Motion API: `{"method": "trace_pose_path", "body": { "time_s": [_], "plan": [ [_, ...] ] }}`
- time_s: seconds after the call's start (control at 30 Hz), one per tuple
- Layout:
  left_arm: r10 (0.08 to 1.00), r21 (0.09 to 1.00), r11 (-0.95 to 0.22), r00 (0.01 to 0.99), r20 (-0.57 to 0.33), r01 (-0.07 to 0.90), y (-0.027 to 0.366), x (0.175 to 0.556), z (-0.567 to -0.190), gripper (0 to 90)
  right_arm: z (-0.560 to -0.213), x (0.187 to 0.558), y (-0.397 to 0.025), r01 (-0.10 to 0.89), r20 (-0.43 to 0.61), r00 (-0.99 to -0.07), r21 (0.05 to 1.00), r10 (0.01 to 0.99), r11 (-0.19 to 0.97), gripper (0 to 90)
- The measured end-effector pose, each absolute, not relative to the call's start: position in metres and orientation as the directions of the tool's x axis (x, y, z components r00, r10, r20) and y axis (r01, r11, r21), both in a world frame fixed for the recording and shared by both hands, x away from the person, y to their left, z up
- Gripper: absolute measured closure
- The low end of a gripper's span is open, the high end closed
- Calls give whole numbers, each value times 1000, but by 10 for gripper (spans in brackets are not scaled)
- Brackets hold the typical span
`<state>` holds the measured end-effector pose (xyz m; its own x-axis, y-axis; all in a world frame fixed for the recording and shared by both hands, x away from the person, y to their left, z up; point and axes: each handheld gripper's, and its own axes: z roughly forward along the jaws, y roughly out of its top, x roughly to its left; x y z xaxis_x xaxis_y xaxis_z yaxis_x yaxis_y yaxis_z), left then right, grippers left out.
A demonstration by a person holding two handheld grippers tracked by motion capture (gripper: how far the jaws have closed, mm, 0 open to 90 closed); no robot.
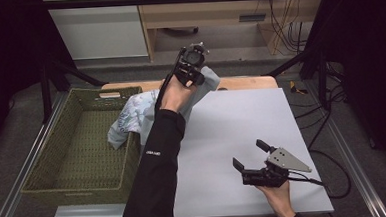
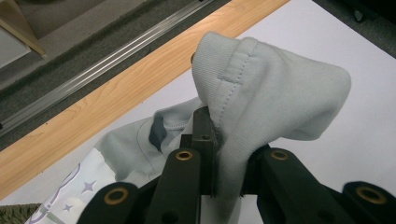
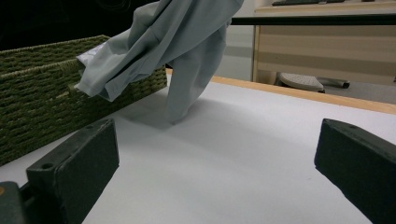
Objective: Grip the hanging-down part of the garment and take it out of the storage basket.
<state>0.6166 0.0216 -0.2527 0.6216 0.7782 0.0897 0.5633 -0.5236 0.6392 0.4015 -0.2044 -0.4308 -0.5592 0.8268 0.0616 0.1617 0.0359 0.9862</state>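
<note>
My left gripper [image 1: 191,68] clamps its jaws on the ribbed hem of a soft grey garment [image 2: 261,98], lifting it between basket [image 1: 78,159] and tabletop [image 1: 241,121]; limp, light cloth, best pinched at seams. My right gripper [image 1: 256,160] waits agape.

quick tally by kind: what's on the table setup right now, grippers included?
Grippers: 2, left gripper shut on the garment, right gripper open above the table
Garments: 1, pale grey garment lifted, draped over the basket rim
Baskets: 1, green woven basket
Total: 4
</note>
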Motion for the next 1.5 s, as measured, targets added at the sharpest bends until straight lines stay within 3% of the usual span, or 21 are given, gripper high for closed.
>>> {"method": "trace_pose_path", "body": {
  "time_s": [0.3, 0.7, 0.73, 1.5],
  "plan": [
    [779, 638, -523, 620, 88, 565, 22, 616, -250, 804, -430, 403, -207, 144, 37, -568, 988, 822, 55, 3],
    [772, 638, -533, 629, 97, 556, 21, 614, -249, 804, -418, 410, -203, 159, 91, -558, 987, 825, -1, 3],
    [770, 633, -536, 630, 97, 558, 22, 614, -248, 804, -417, 414, -203, 130, 51, -573, 991, 818, 29, 3],
    [769, 631, -539, 632, 98, 558, 36, 611, -244, 804, -407, 463, -150, 144, 41, -601, 988, 798, 57, 3]
  ]
}}
